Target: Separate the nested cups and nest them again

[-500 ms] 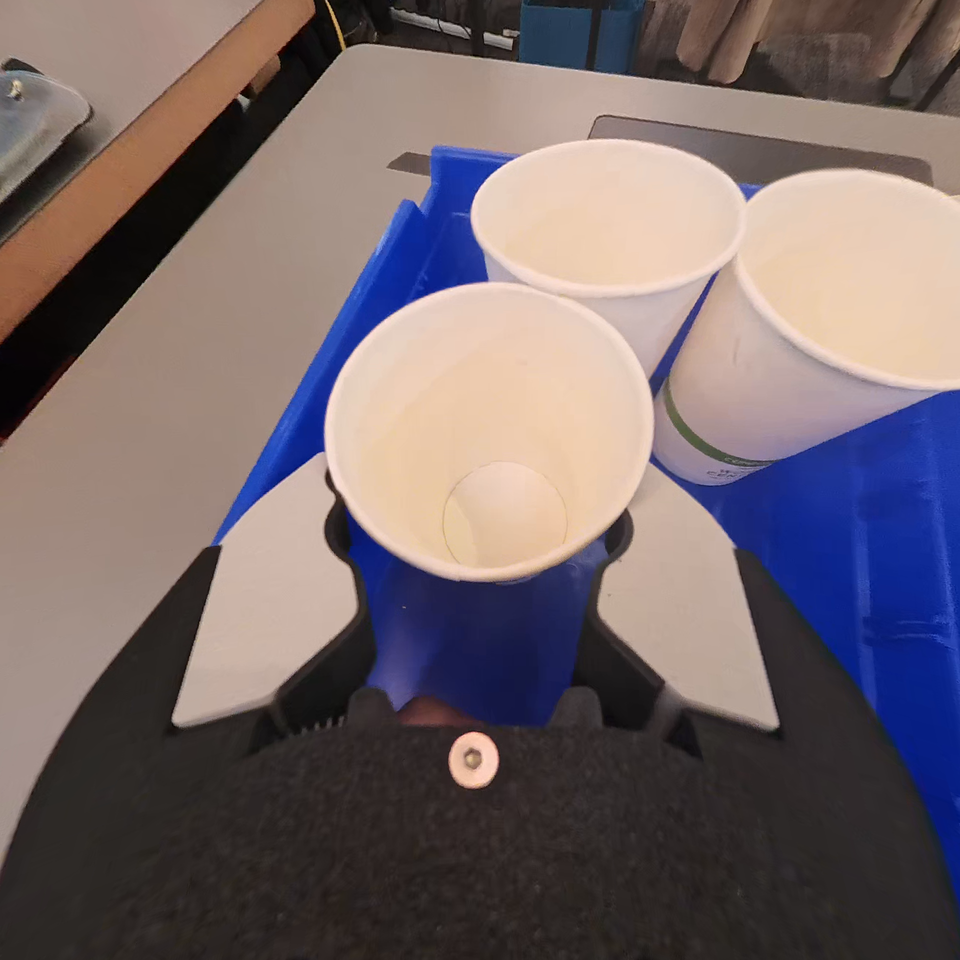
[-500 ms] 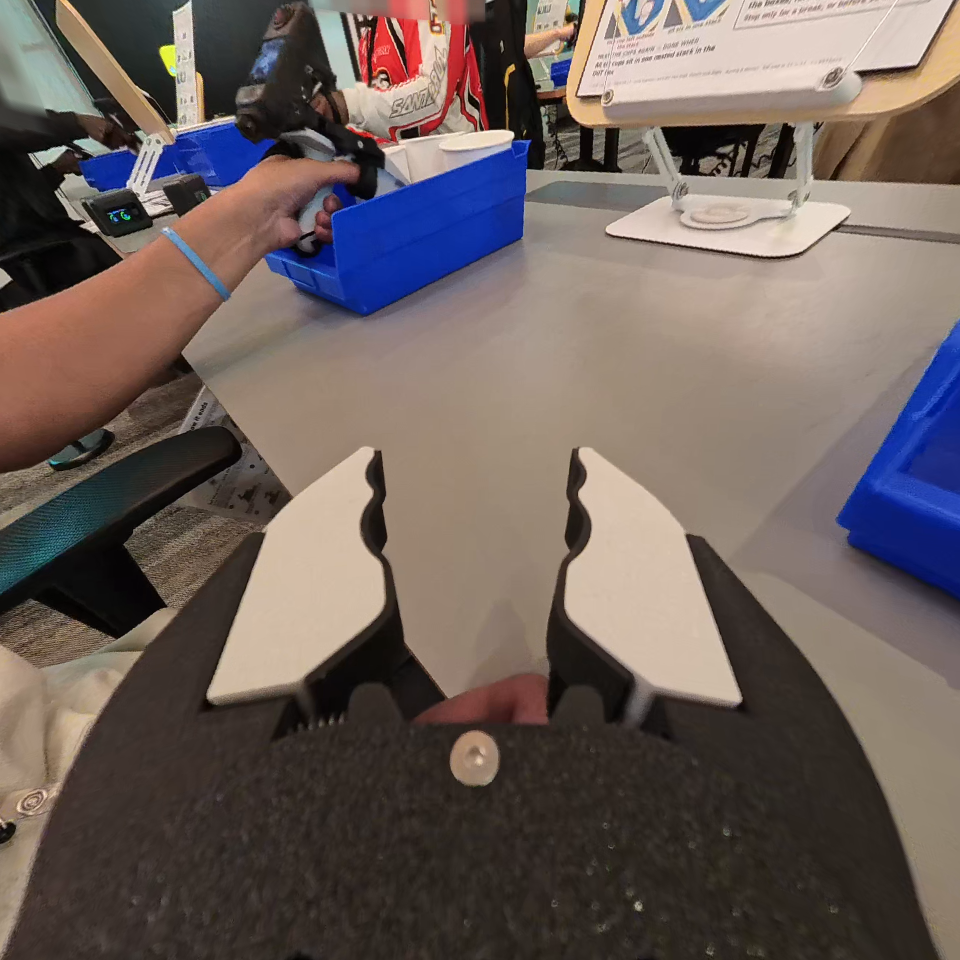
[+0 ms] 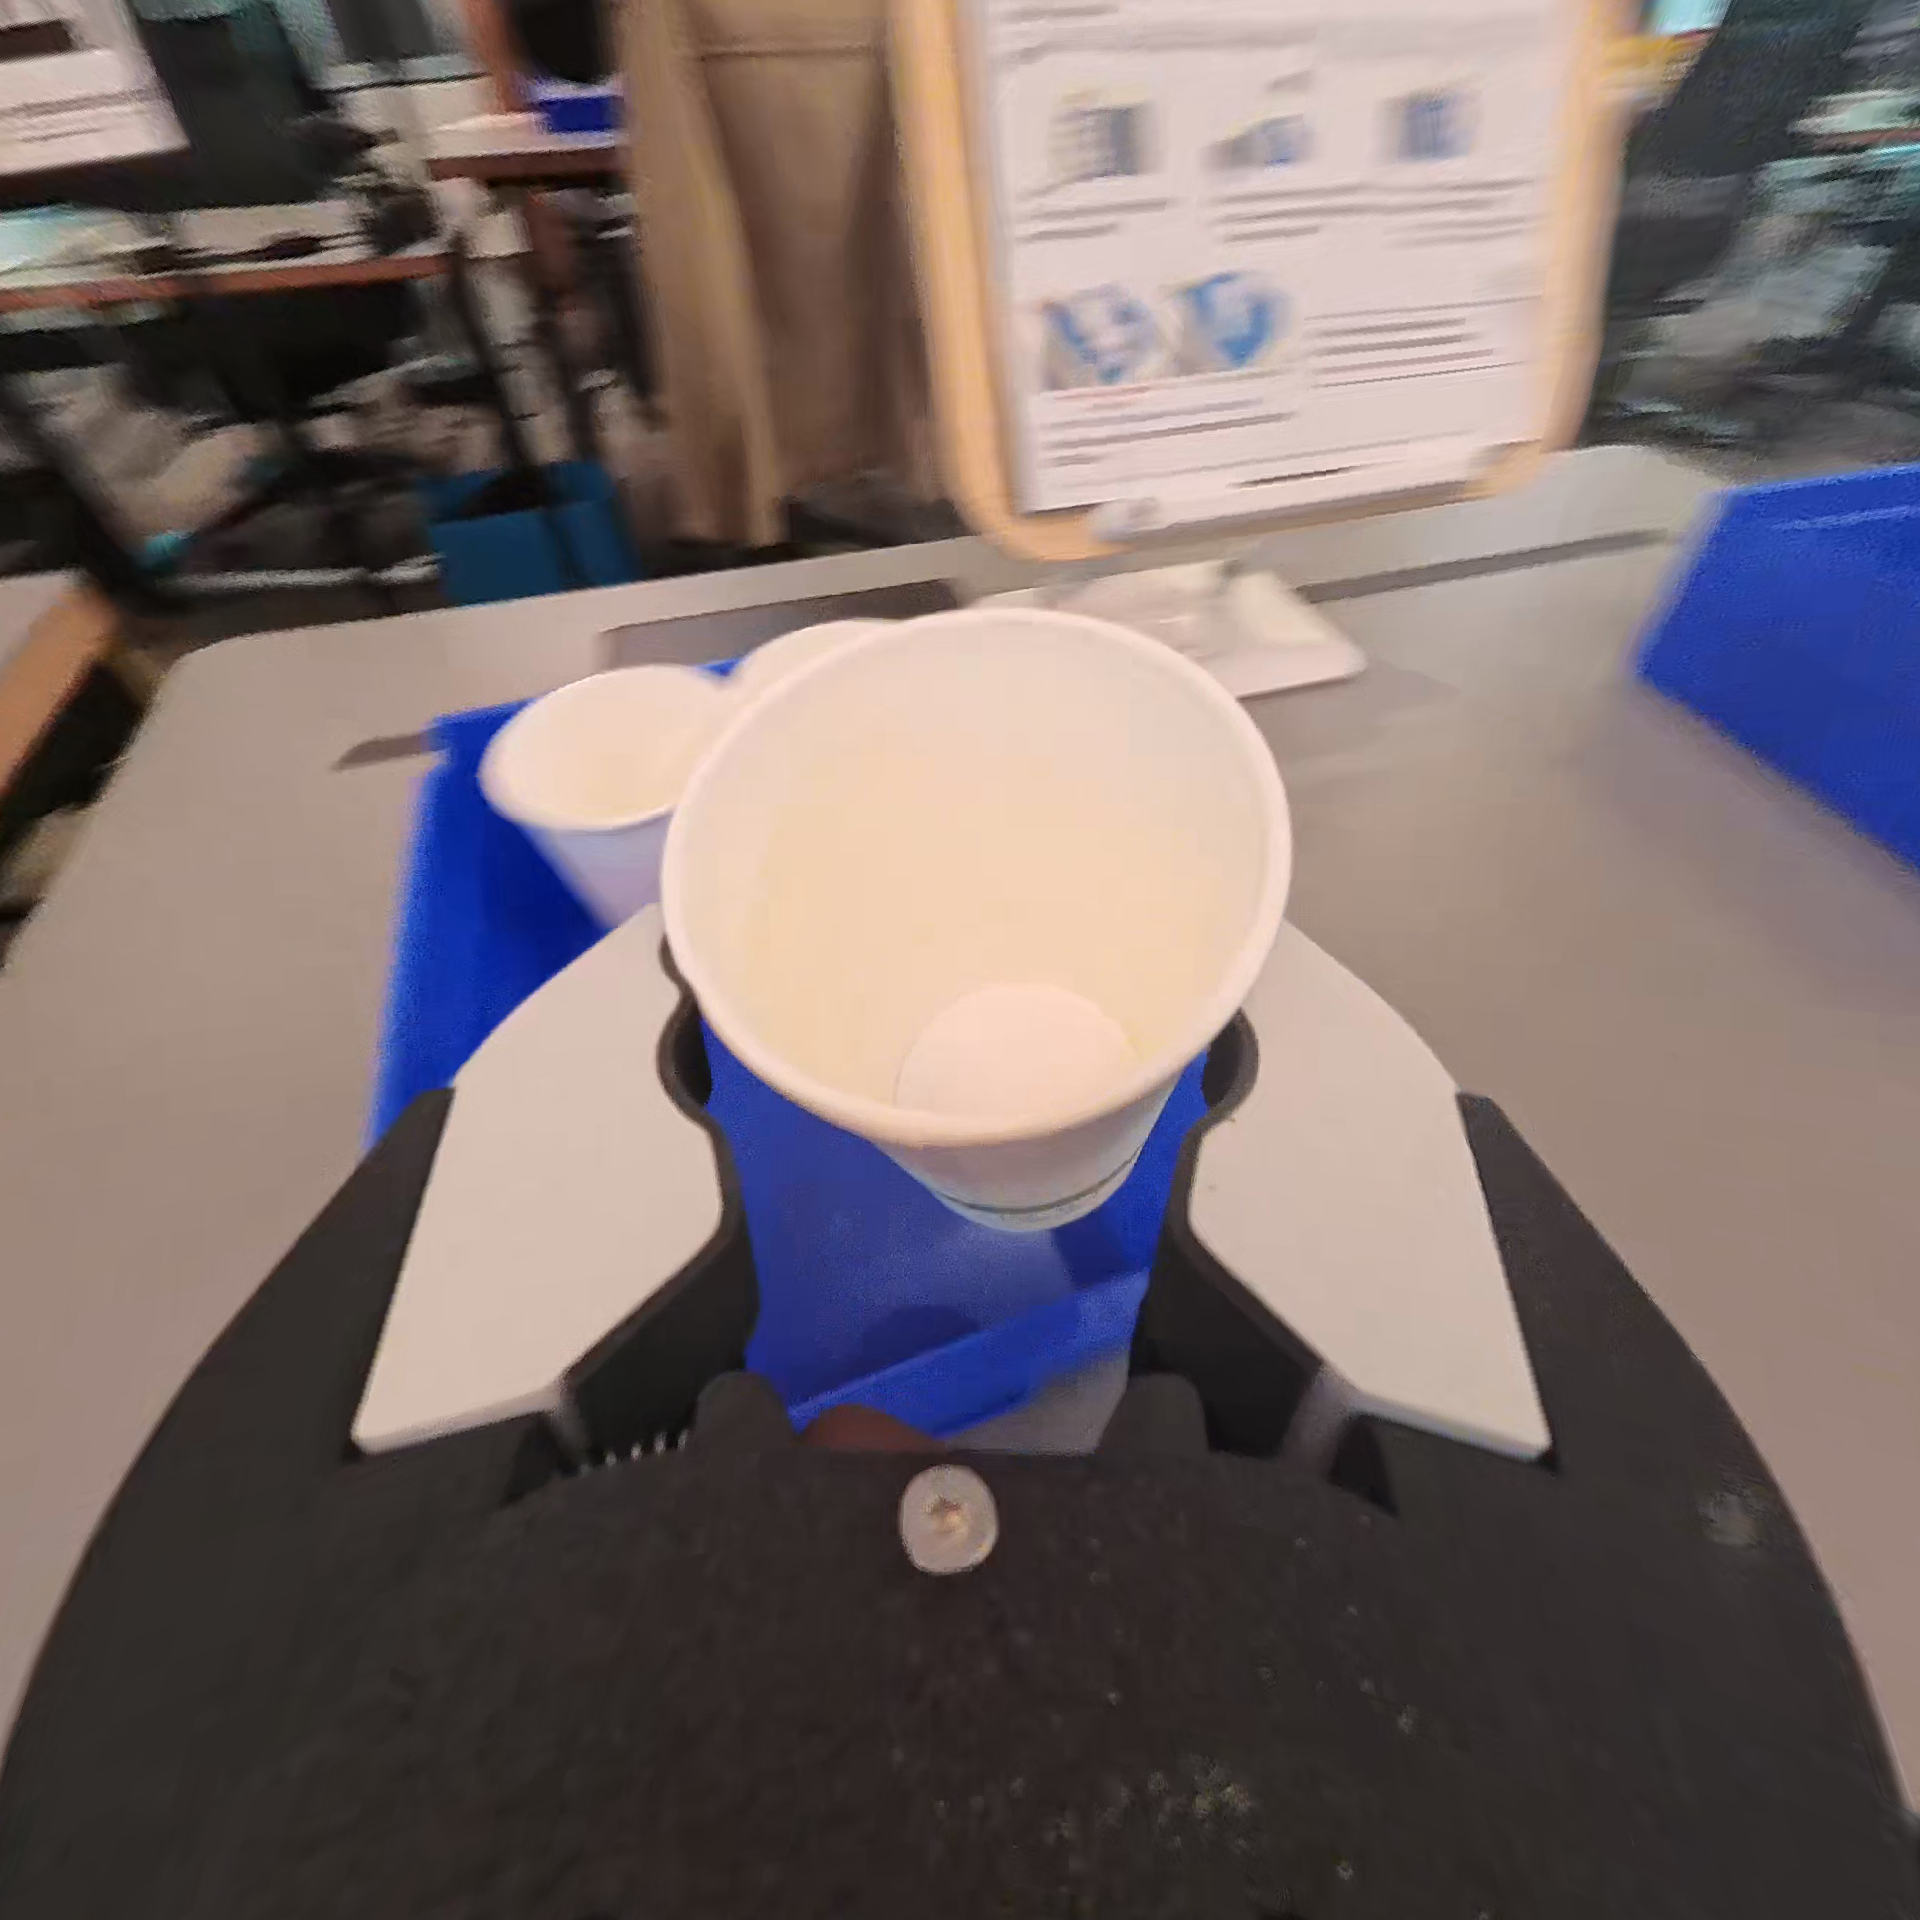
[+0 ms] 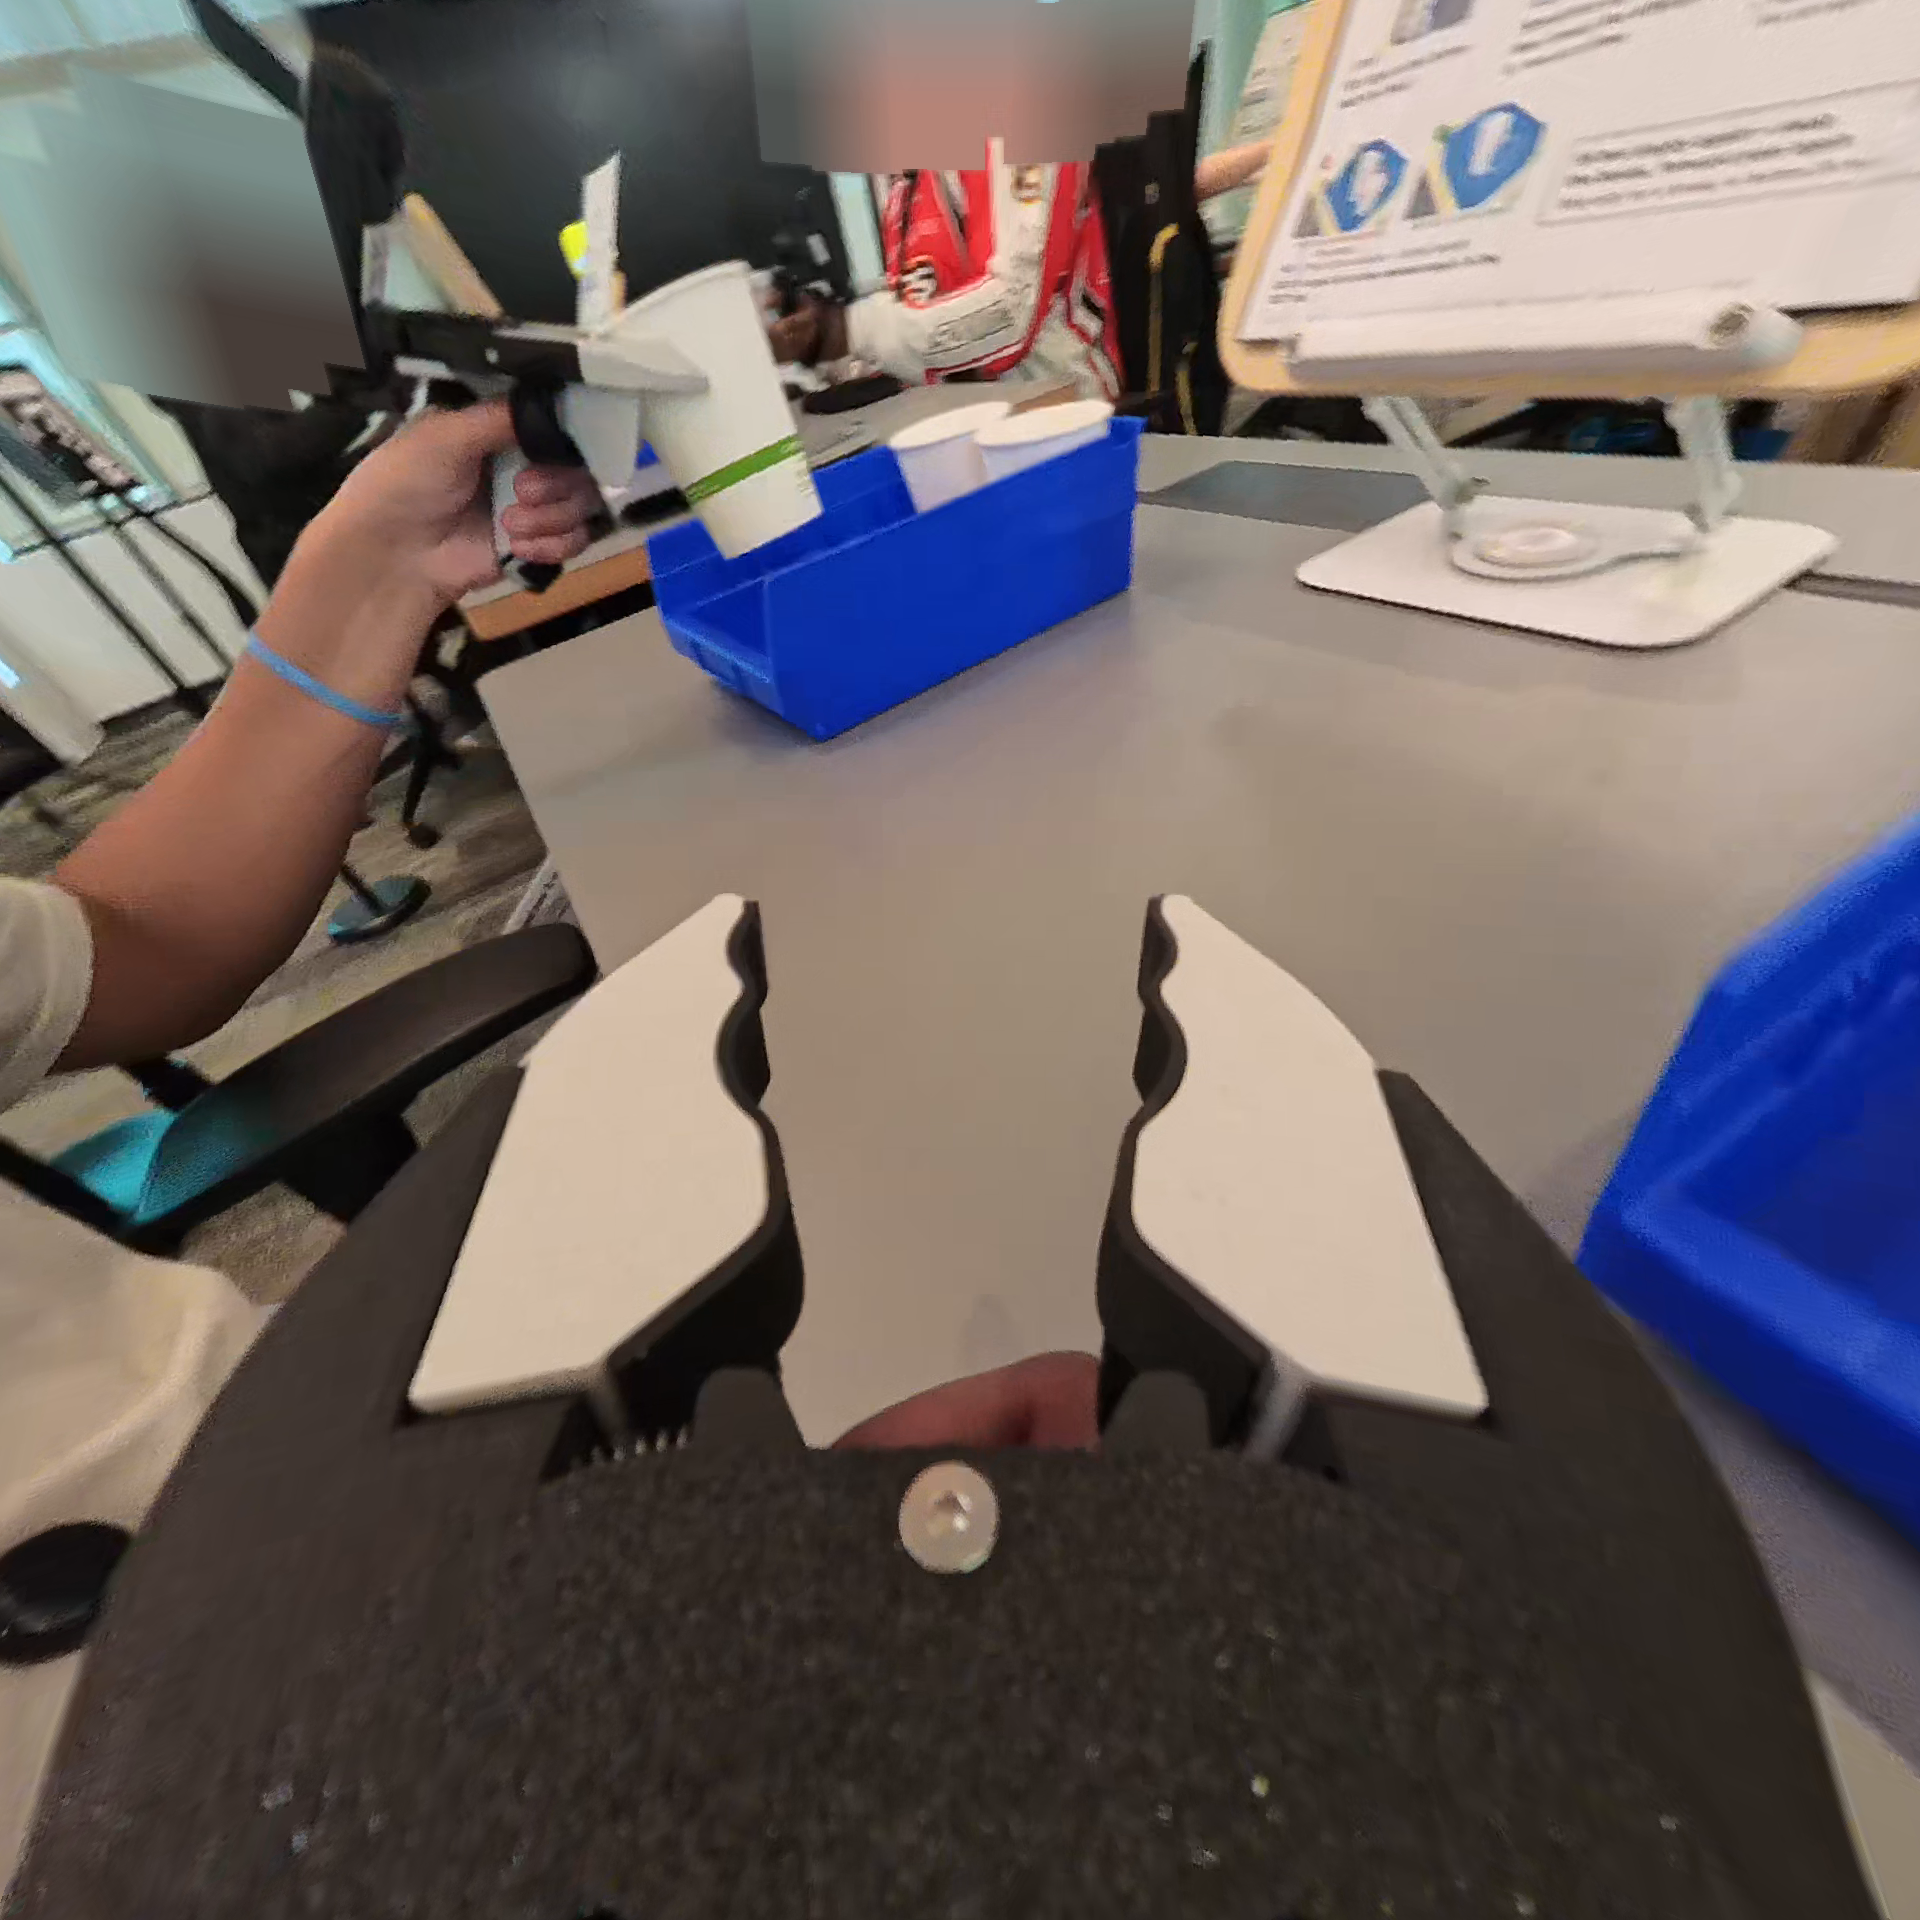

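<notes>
Above the blue bin (image 4: 914, 582), the left gripper (image 3: 961, 997) clamps a tilted paper cup (image 3: 971, 894), mouth up; two cups (image 4: 997, 442) stand beyond, while the right gripper (image 4: 951, 977) gapes wide, well apart.

- Office-like demo or data-collection room, several work stations.
- Flat grey table (image 4: 1299, 790) ahead of the right fingers; blue plastic bins (image 4: 894, 592) on it, white paper cups (image 4: 997, 442) standing inside.
- Wood-framed instruction board on a white stand (image 4: 1558, 561), beyond the fingers to the right.
- Black office chair armrest (image 4: 395, 1039) left of the fingers; carpeted floor below.
- Further desks and another seated person (image 4: 987, 281) behind.
</notes>
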Tool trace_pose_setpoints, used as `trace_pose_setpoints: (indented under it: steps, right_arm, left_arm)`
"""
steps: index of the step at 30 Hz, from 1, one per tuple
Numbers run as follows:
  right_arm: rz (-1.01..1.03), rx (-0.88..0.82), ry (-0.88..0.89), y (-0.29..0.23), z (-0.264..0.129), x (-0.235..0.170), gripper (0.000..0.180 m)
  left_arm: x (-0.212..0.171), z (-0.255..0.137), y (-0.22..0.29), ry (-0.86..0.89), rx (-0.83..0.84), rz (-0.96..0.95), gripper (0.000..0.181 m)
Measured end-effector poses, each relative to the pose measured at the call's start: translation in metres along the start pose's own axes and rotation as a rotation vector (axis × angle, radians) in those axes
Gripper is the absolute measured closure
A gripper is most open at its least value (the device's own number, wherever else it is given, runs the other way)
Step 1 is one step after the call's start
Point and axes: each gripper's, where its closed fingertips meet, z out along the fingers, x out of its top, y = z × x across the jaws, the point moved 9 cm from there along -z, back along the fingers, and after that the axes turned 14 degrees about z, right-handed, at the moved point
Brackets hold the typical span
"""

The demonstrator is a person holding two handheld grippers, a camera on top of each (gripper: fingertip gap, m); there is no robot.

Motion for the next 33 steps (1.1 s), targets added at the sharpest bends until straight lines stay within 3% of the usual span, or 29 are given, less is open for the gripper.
trace_pose_setpoints:
  steps: [3, 8, 15, 21, 26, 33]
  right_arm:
    - [-0.079, 0.074, -0.079, -0.008, 0.014, 0.025, 0.108]
    - [-0.257, 0.218, -0.067, -0.032, 0.048, 0.06, 0.109]
    - [-0.366, 0.357, -0.162, -0.055, 0.084, 0.066, 0.097]
    - [-0.256, 0.42, -0.164, -0.044, 0.089, 0.064, 0.098]
    - [-0.216, 0.427, -0.139, -0.029, 0.085, 0.059, 0.103]
    - [-0.177, 0.372, -0.051, -0.014, 0.066, 0.06, 0.106]
  left_arm:
    - [0.026, -0.012, 0.039, 0.1, -0.272, 0.069, 0.086]
    - [0.056, -0.011, 0.121, 0.185, -0.701, 0.224, 0.086]
    - [0.077, 0.012, 0.205, 0.197, -1.043, 0.353, 0.086]
    - [0.078, 0.027, 0.241, 0.166, -1.153, 0.501, 0.086]
    - [0.078, 0.038, 0.252, 0.137, -1.152, 0.529, 0.085]
    - [0.072, 0.024, 0.234, 0.203, -0.958, 0.383, 0.091]
